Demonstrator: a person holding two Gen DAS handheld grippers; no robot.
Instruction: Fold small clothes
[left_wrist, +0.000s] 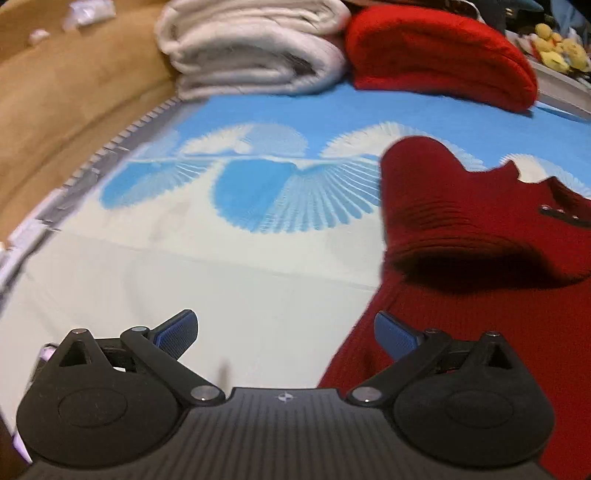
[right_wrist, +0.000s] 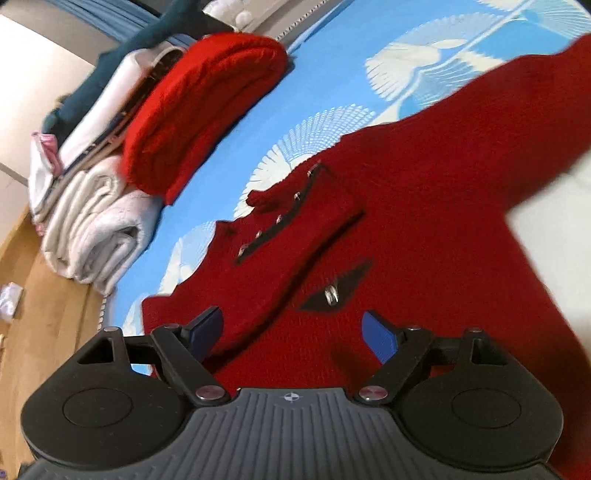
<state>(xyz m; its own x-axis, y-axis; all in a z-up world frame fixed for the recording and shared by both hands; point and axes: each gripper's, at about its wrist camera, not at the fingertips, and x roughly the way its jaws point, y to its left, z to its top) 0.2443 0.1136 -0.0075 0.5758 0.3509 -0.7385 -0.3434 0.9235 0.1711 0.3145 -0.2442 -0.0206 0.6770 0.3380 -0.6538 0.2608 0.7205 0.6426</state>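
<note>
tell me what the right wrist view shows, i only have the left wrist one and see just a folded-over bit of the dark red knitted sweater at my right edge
Observer: The dark red knitted sweater lies spread flat on the blue and white patterned sheet, with one sleeve stretched out toward the top right of that view.
Operator: anything on its front
Observer: A row of small metal buttons runs along a dark-edged placket near the neck.
Operator: are the right tongs on it
Observer: The right tongs are open above the sweater's body, with no cloth pinched between them.
Operator: anything behind the white stack
Observer: A dark teal garment lies behind the folded clothes.
</note>
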